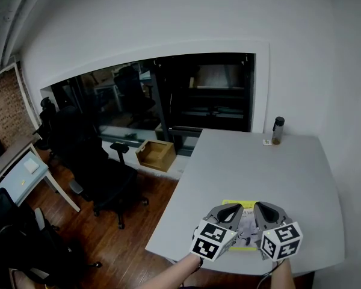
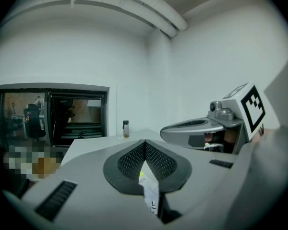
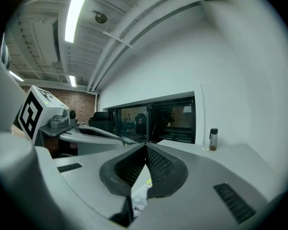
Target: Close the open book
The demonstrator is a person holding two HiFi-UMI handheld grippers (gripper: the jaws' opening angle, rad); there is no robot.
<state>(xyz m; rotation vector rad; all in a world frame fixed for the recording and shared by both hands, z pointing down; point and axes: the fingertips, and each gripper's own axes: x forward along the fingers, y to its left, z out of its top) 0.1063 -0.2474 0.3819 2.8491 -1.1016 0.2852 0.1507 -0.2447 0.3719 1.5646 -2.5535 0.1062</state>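
The book [image 1: 248, 210], with a yellow edge and a pale printed face, lies on the grey table [image 1: 246, 167] near its front edge. Both grippers hover just above it and hide most of it, so I cannot tell whether it lies open. My left gripper [image 1: 233, 209] and right gripper [image 1: 263, 209] sit side by side, pointing away from me. In the left gripper view the left gripper [image 2: 145, 143] has its pads meeting, with a sliver of the book [image 2: 149, 186] below. The right gripper [image 3: 146, 146] is likewise shut, with the book [image 3: 143, 188] under it. Neither holds anything.
A small dark-capped bottle [image 1: 278, 130] stands at the table's far edge beside a small white item [image 1: 267, 142]. Left of the table, on the wooden floor, are black office chairs [image 1: 102, 167] and an open cardboard box [image 1: 156, 154]. The table's front edge is close below the grippers.
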